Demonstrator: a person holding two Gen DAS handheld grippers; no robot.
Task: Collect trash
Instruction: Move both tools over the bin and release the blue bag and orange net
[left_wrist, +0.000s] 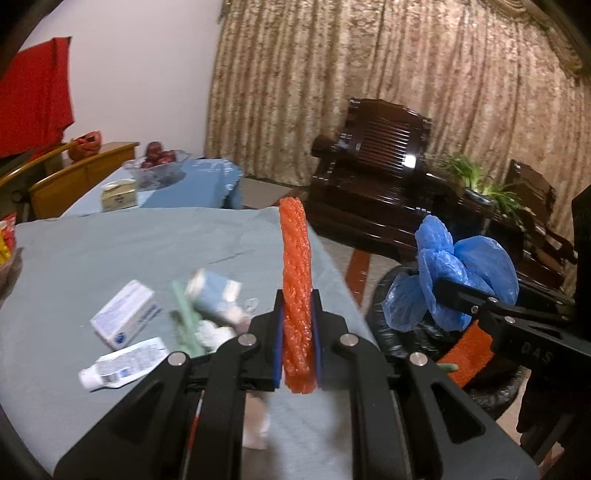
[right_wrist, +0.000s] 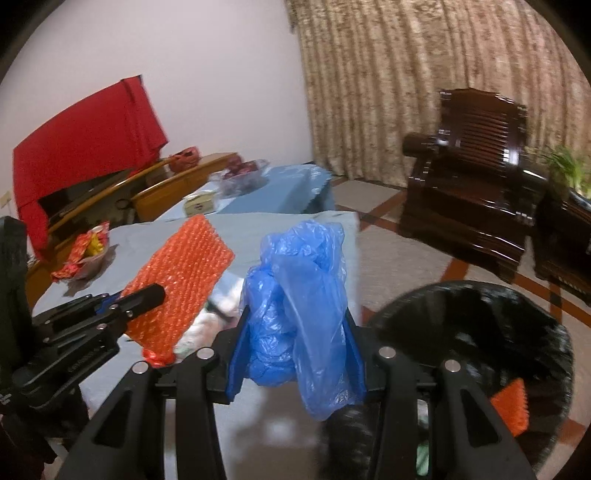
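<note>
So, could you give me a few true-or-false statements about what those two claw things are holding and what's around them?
1. The left gripper is clamped on an orange bubble-wrap piece. True.
2. The right gripper is empty. False: it holds a crumpled blue plastic bag.
3. A bin lined with a black bag stands on the floor beside the table. True.
4. The table has been emptied. False: a small box and a squeezed tube lie on it.
5. The bin is empty. False: an orange scrap lies inside.
</note>
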